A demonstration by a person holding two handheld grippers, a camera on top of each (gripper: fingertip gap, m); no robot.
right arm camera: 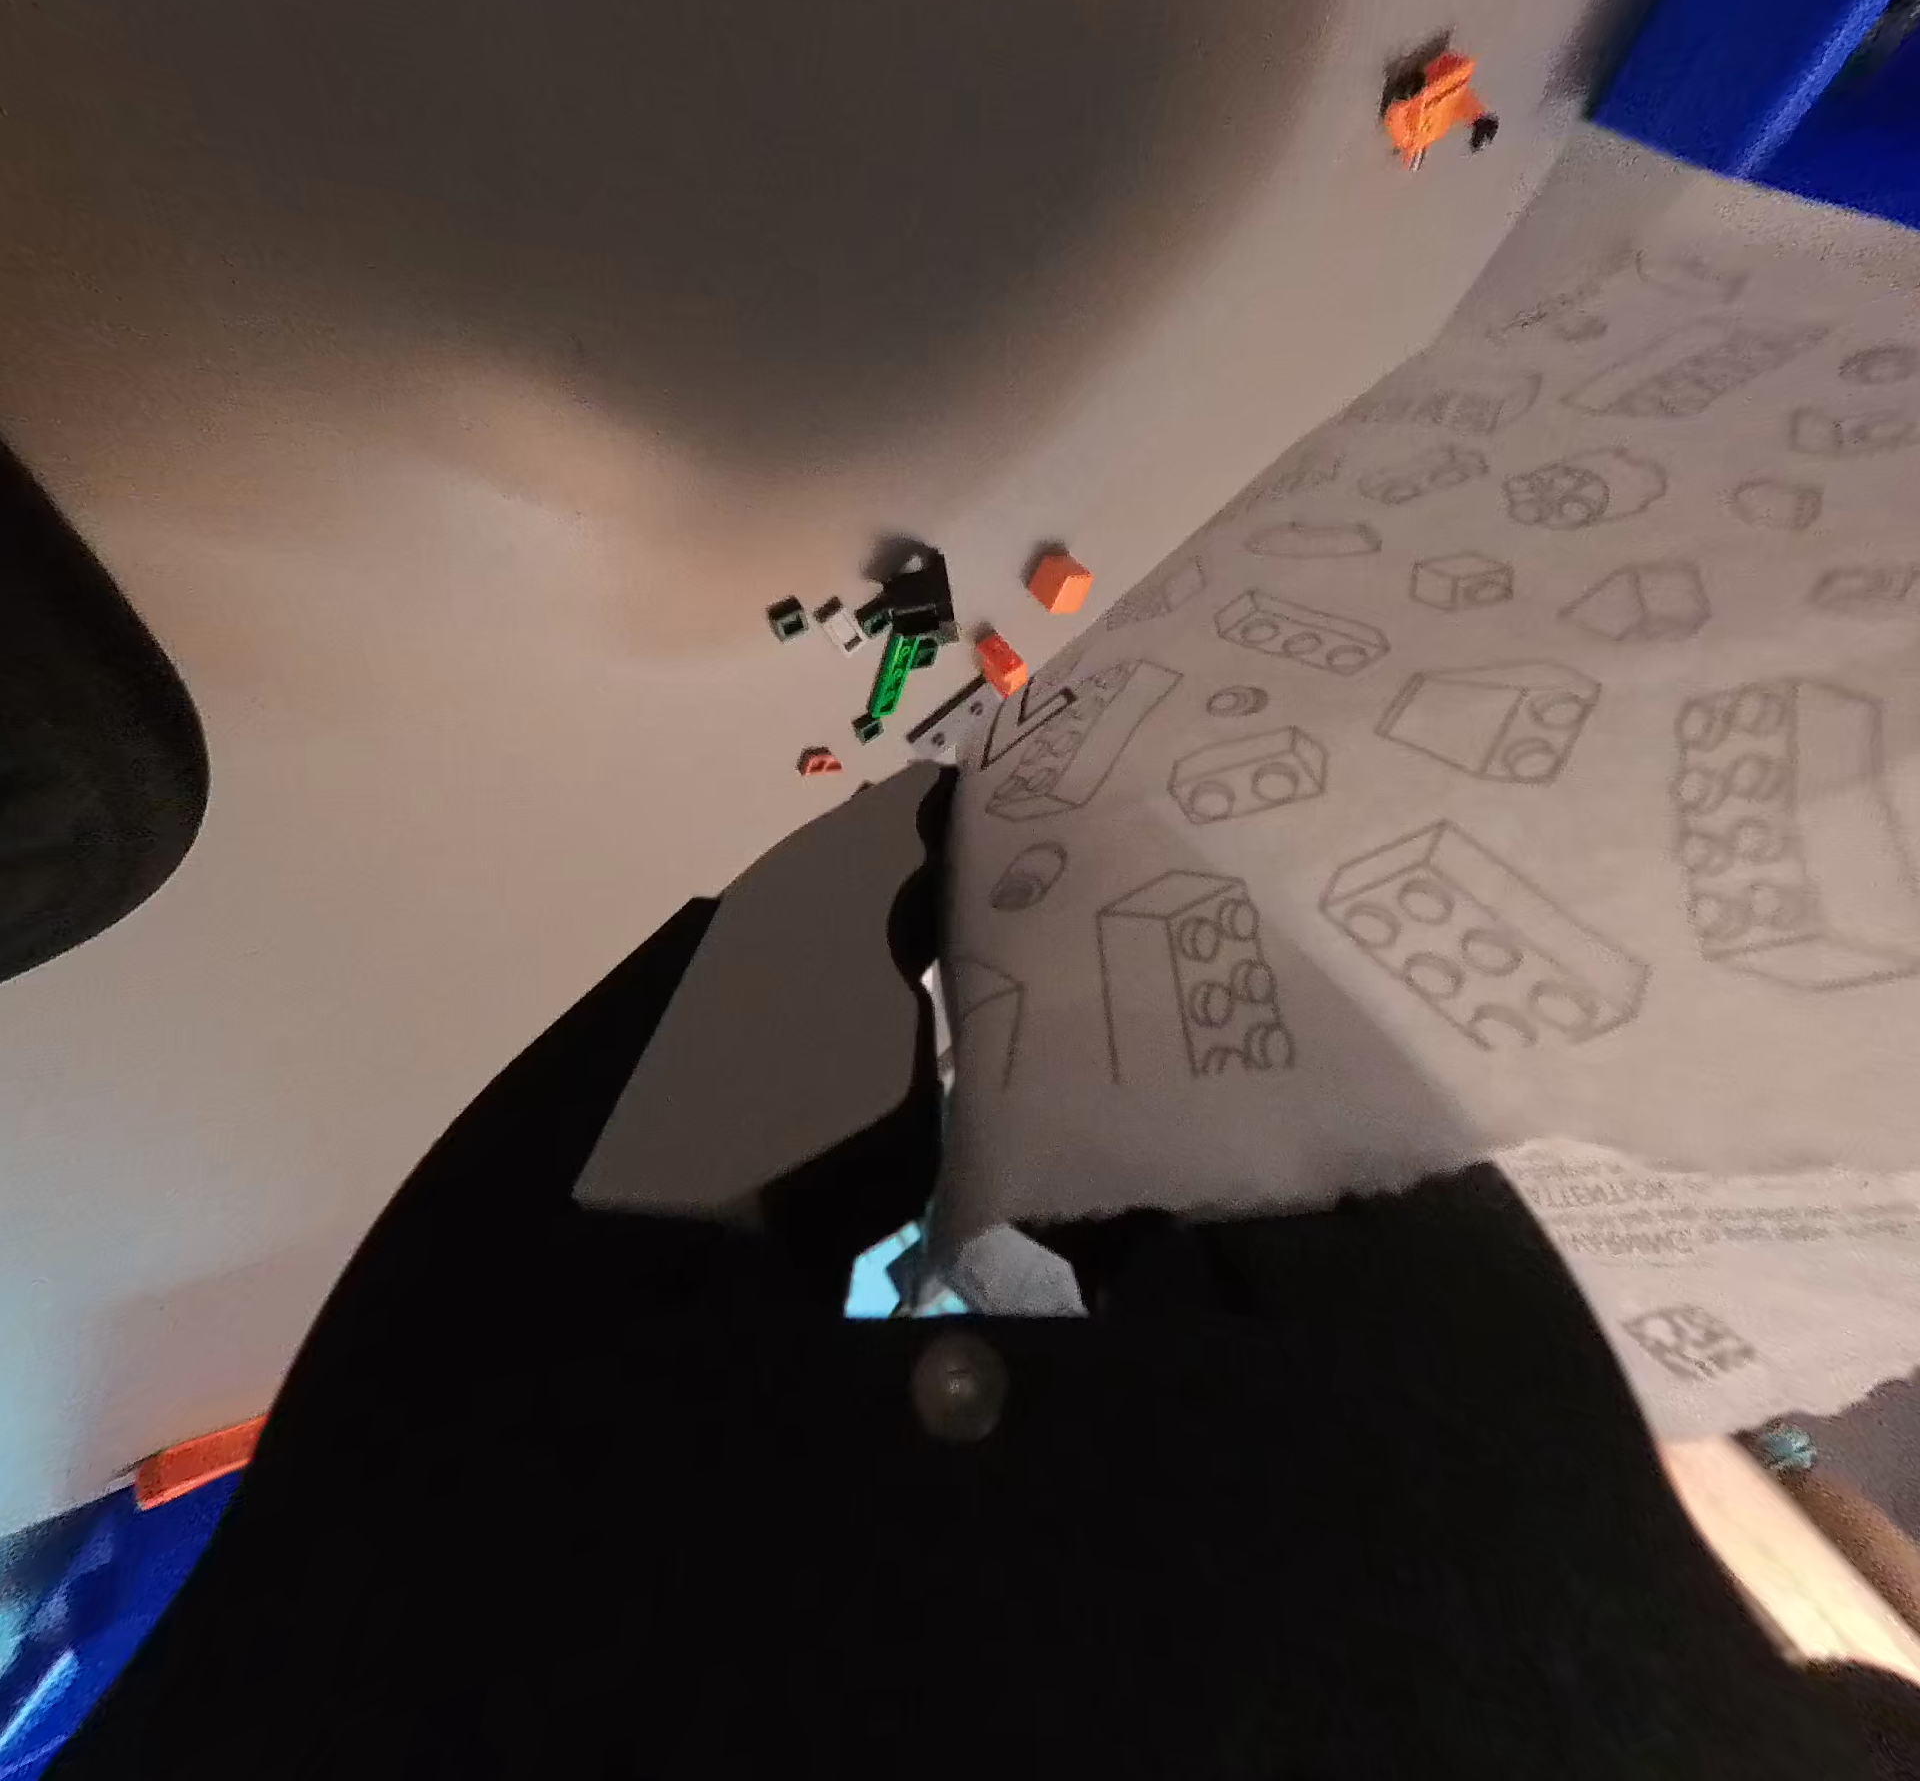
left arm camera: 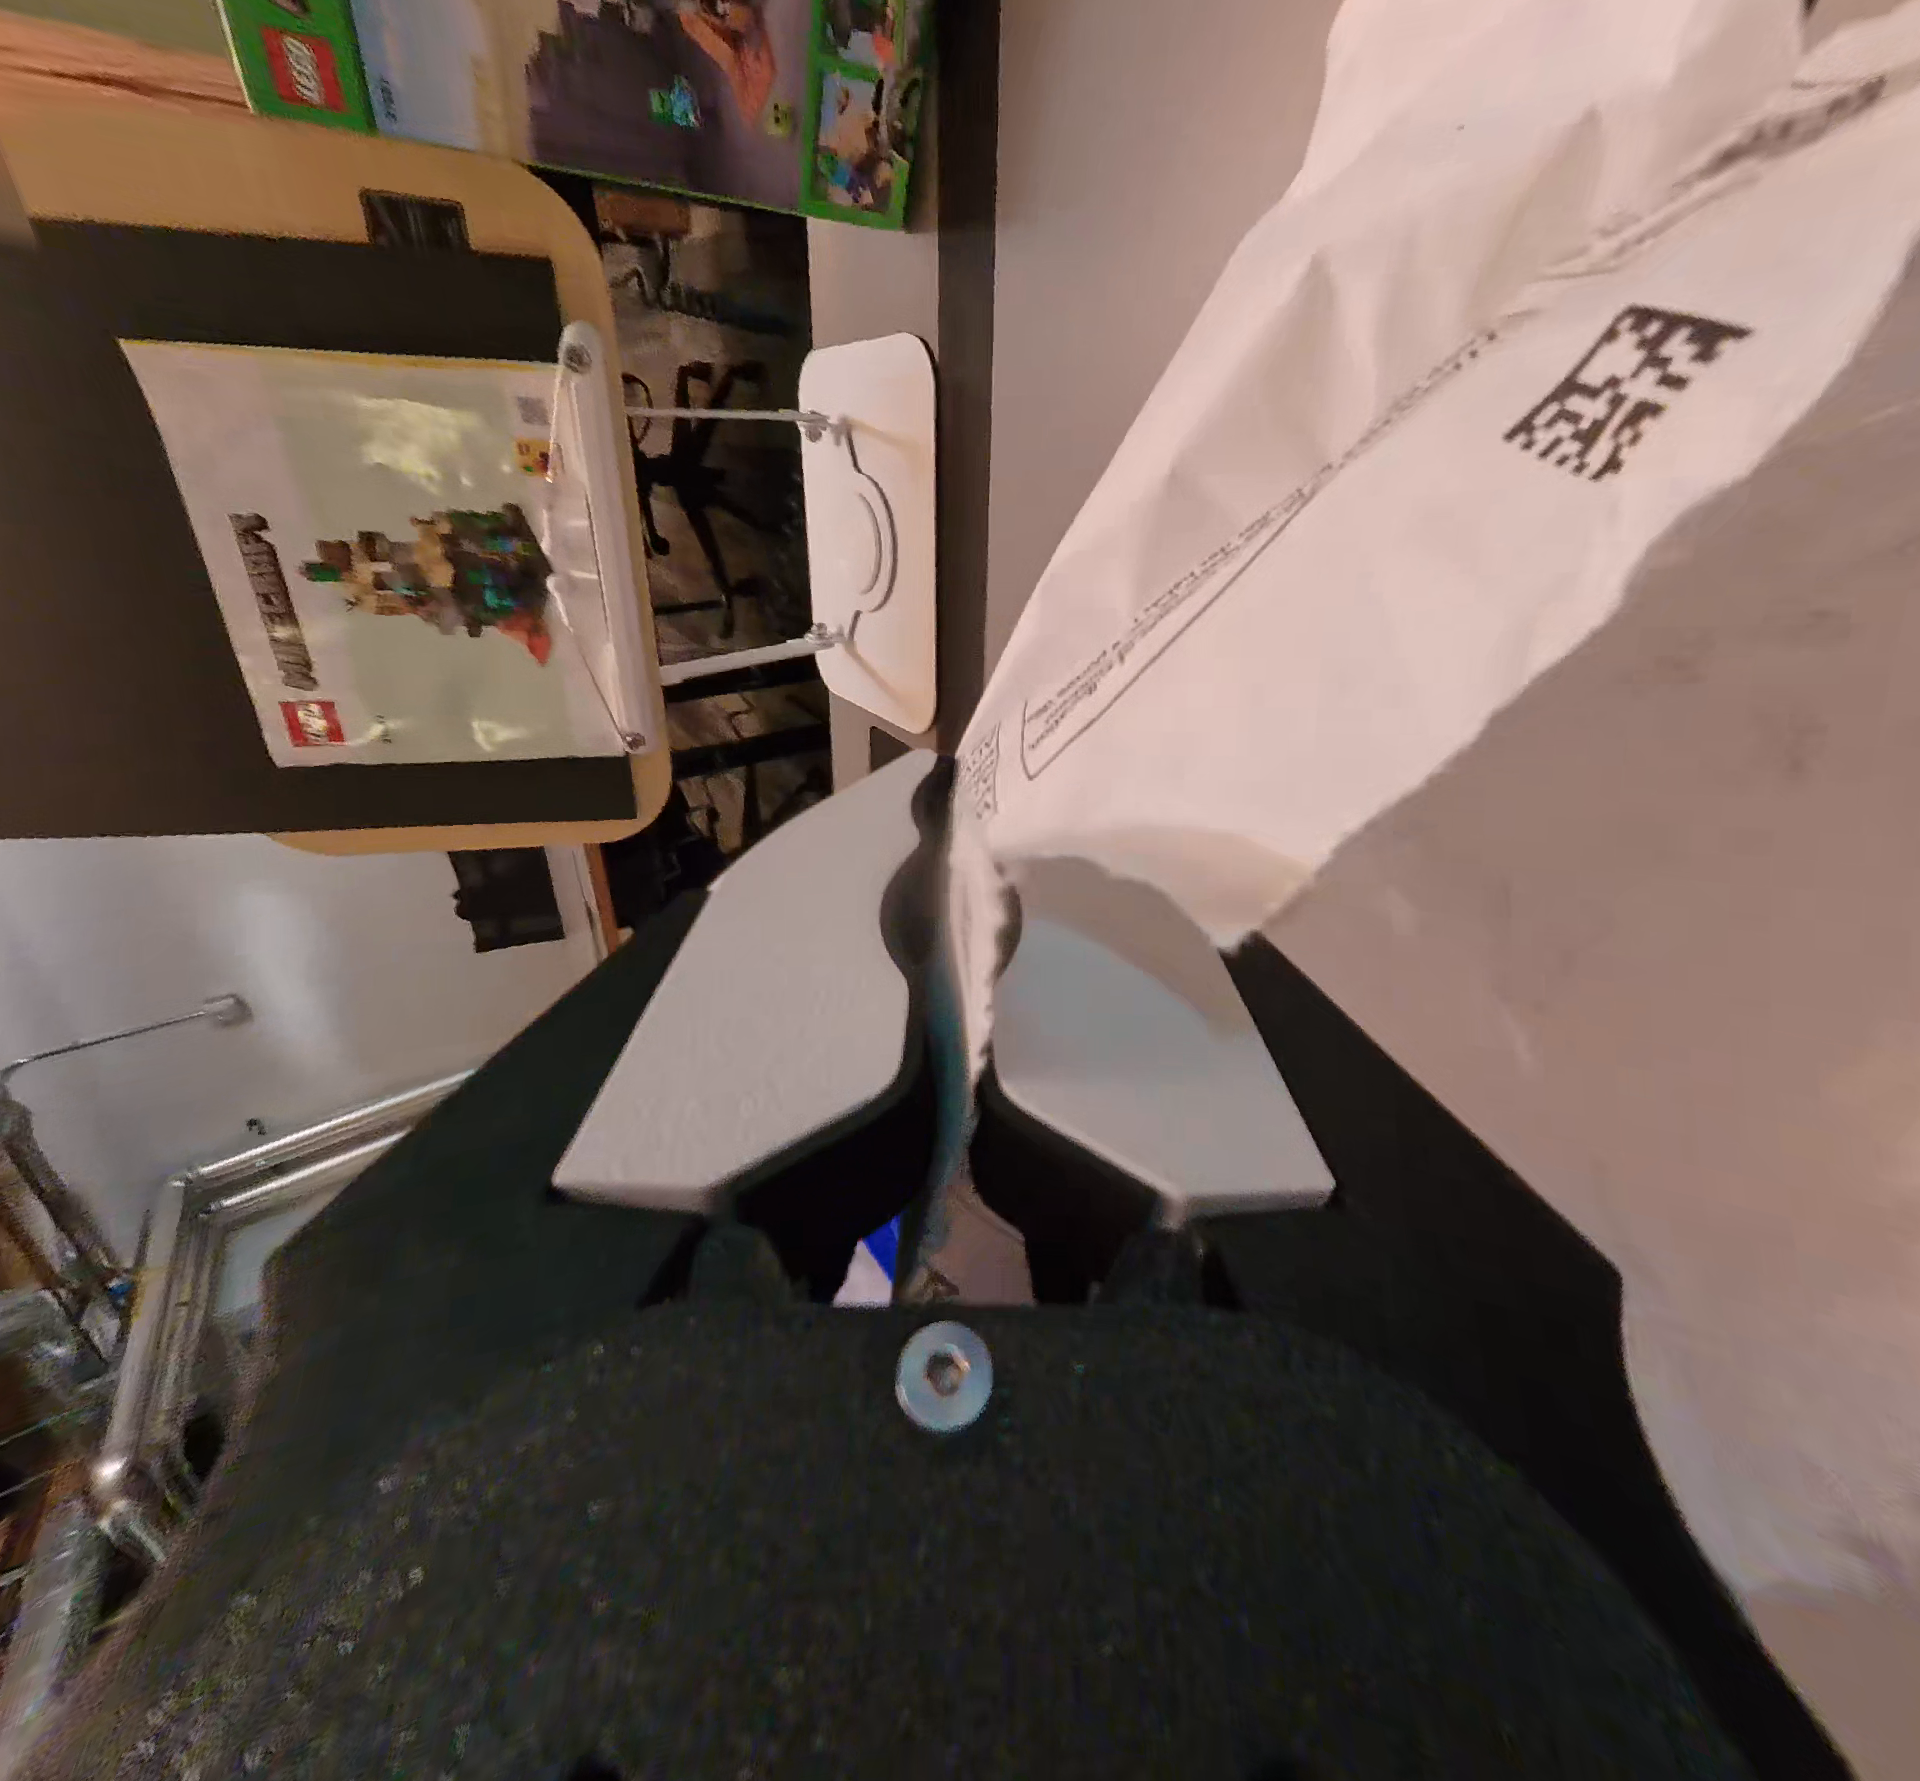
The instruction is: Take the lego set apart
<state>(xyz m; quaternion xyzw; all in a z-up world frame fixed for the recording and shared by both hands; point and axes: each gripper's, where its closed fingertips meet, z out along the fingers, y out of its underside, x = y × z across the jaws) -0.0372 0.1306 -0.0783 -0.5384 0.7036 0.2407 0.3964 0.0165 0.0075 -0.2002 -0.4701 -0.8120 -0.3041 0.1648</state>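
Note:
My left gripper (left arm camera: 940, 796) is shut on the edge of a white paper bag (left arm camera: 1455, 484). The bag's crumpled edge runs between the two white fingers (left arm camera: 790, 983) and hangs off to the right. My right gripper (right arm camera: 940, 786) is shut on a white paper bag printed with brick drawings (right arm camera: 1403, 796). The paper covers its right finger. Beyond the right gripper's tips several small loose bricks (right arm camera: 899, 661), black, green, white and orange, lie on the pale table (right arm camera: 416, 588).
A small orange brick assembly (right arm camera: 1429, 105) sits farther off by a blue object (right arm camera: 1766, 17). In the left wrist view the green set box (left arm camera: 623, 17), an instruction booklet (left arm camera: 395, 547) on a wooden stand (left arm camera: 582, 277) and a metal rack (left arm camera: 156, 1264) show. Tip to tip, the grippers are about 20 cm apart.

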